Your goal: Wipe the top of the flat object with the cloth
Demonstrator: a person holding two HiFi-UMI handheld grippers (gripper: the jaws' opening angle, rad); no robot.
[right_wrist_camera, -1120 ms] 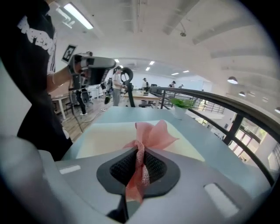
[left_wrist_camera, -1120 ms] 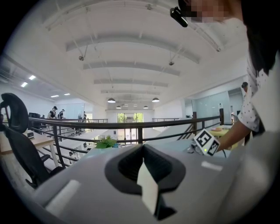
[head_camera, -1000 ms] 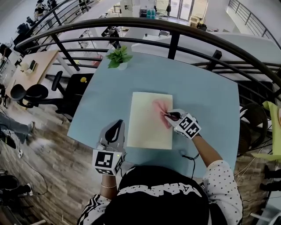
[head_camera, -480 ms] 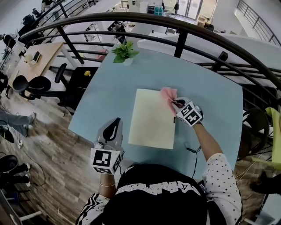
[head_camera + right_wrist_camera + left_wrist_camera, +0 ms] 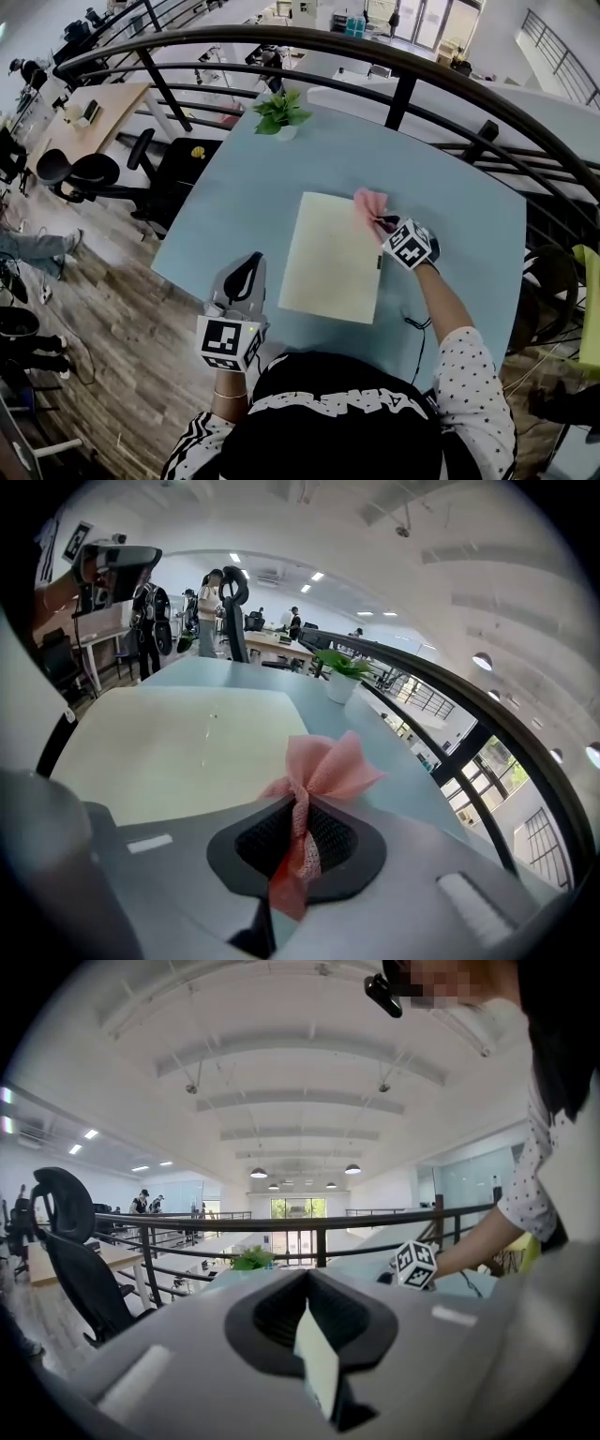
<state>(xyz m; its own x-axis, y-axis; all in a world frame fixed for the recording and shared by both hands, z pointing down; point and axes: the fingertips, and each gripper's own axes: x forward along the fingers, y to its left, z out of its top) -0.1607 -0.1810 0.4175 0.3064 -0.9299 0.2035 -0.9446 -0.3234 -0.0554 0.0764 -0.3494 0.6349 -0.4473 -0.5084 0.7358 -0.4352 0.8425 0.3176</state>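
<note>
Fingers pinching the pink mesh cloth (image 5: 367, 203), the right gripper (image 5: 382, 223) has swept to the pale-yellow flat board's (image 5: 330, 258) upper-right corner, likely ending a stroke; the left gripper's (image 5: 248, 265) fingers idle, pressed together.

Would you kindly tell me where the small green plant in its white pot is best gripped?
Probably the white pot, approached from the side with the jaws level across its round wall. It stands upright, and the green plant spreads its leaves over the top, blocking a grasp from above.
</note>
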